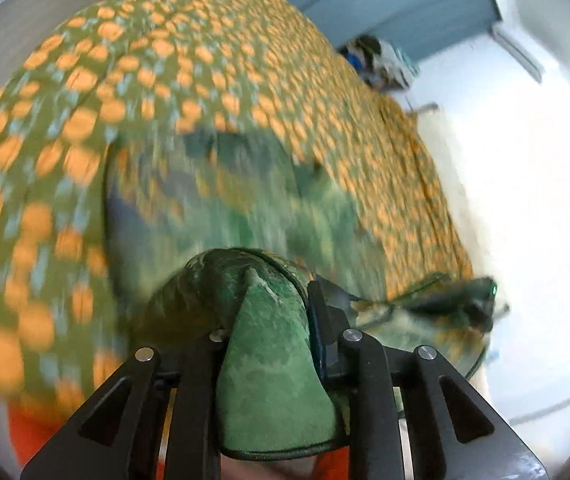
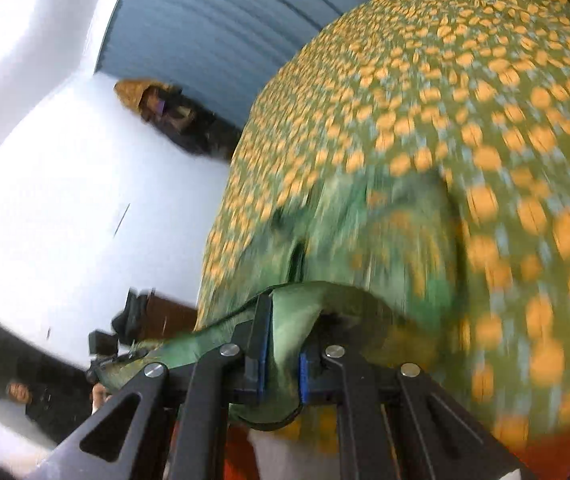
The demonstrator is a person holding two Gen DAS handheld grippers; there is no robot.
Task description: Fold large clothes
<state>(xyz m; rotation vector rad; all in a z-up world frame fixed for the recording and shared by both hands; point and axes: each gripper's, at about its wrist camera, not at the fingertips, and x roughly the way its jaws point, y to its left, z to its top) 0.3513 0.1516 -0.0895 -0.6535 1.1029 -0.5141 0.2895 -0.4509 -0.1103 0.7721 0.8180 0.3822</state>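
Garment: we see a large green garment (image 1: 221, 200) printed with patches of orange, blue and darker green, blurred where it hangs away from us; its inner face looks plain mottled green.
Place: it is held above a bedspread (image 1: 205, 60) of olive cloth with orange dots.
Axis: its gripped top edge stretches between our two grippers; the rest drops toward the bed.
Left gripper (image 1: 277, 320): its jaws are clamped on a bunched fold of the garment.
Right gripper (image 2: 281, 340): its jaws pinch another fold of that edge between blue pads (image 2: 304, 376).
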